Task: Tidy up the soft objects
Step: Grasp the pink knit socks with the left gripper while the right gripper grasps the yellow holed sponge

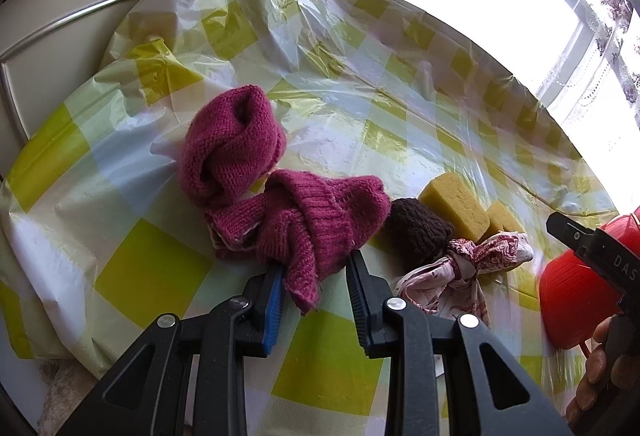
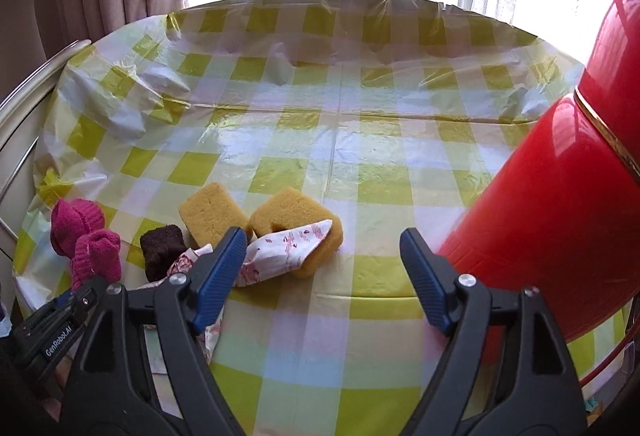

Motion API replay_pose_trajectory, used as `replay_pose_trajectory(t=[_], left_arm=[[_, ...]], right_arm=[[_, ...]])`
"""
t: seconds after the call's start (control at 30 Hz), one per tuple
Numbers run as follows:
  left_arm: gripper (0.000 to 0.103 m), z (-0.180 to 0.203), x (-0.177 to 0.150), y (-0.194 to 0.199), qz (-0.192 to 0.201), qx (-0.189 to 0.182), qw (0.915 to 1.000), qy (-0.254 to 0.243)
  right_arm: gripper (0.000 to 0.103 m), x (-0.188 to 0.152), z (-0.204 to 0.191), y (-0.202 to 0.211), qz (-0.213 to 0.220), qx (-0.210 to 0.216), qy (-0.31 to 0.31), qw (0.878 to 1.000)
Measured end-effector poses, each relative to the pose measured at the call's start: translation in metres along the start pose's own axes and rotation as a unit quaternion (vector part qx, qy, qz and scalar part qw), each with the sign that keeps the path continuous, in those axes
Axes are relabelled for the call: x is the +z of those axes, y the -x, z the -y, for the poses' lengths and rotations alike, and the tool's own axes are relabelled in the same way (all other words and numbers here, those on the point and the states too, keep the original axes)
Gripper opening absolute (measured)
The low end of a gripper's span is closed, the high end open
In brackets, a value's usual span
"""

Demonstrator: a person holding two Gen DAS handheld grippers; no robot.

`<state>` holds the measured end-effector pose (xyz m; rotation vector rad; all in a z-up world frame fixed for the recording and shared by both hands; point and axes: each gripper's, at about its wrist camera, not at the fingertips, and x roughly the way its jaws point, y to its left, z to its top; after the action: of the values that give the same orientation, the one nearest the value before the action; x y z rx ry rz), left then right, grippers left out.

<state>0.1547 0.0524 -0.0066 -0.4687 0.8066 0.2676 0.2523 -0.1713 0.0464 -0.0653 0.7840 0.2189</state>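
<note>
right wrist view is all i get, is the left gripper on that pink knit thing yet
Observer: The left gripper has its fingers open around a hanging end of the pink knit, not clamped.
Operator: how big is that knit
Observer: One long twisted piece, with a rolled, open cuff at its far end.
Operator: what's next to it
Observer: The brown knit piece lies against its right end.
</note>
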Motion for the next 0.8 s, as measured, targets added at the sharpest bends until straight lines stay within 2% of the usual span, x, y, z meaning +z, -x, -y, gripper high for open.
replay_pose_trajectory(t=[0.07,0.1,0.2,0.27,0.37,0.57,0.63,0.67,0.7,0.8], left_arm=[[0.031,0.000,0.000,0.000,0.001,-0.001,1.0000,0.003],[0.031,-0.001,0.000,0.000,0.001,-0.002,1.0000,0.004],[0.031,-0.003,-0.001,0.000,0.000,-0.005,0.9999,0.009],[0.031,-0.004,0.000,-0.001,-0.001,-0.007,0.9999,0.010],[0.031,-0.005,0.000,-0.002,-0.002,-0.011,0.9998,0.014],[0.031,-0.008,0.000,-0.004,-0.004,-0.016,0.9997,0.017],[0.031,-0.008,0.000,-0.004,-0.004,-0.016,0.9997,0.016],[0.031,-0.008,0.000,-0.004,-0.003,-0.016,0.9997,0.016],[0.031,-0.008,0.000,-0.004,-0.003,-0.017,0.9997,0.016],[0.031,-0.007,0.000,-0.004,-0.002,-0.019,0.9997,0.014]], right_arm=[[0.087,0.011,-0.012,-0.022,-0.046,0.007,0.023,0.999],[0.087,0.013,-0.019,-0.032,-0.058,0.016,0.037,0.998],[0.087,0.021,-0.025,-0.056,-0.080,-0.002,0.050,0.996],[0.087,0.022,-0.028,-0.074,-0.121,0.002,0.074,0.990],[0.087,0.019,-0.025,-0.080,-0.129,-0.009,0.086,0.988],[0.087,0.021,-0.011,-0.106,-0.148,0.006,0.056,0.987],[0.081,0.023,-0.007,-0.116,-0.154,0.009,0.037,0.987],[0.069,0.024,-0.004,-0.120,-0.156,0.008,0.026,0.987],[0.064,0.026,-0.001,-0.121,-0.149,0.003,0.021,0.989],[0.061,0.030,0.007,-0.118,-0.142,0.025,-0.001,0.990]])
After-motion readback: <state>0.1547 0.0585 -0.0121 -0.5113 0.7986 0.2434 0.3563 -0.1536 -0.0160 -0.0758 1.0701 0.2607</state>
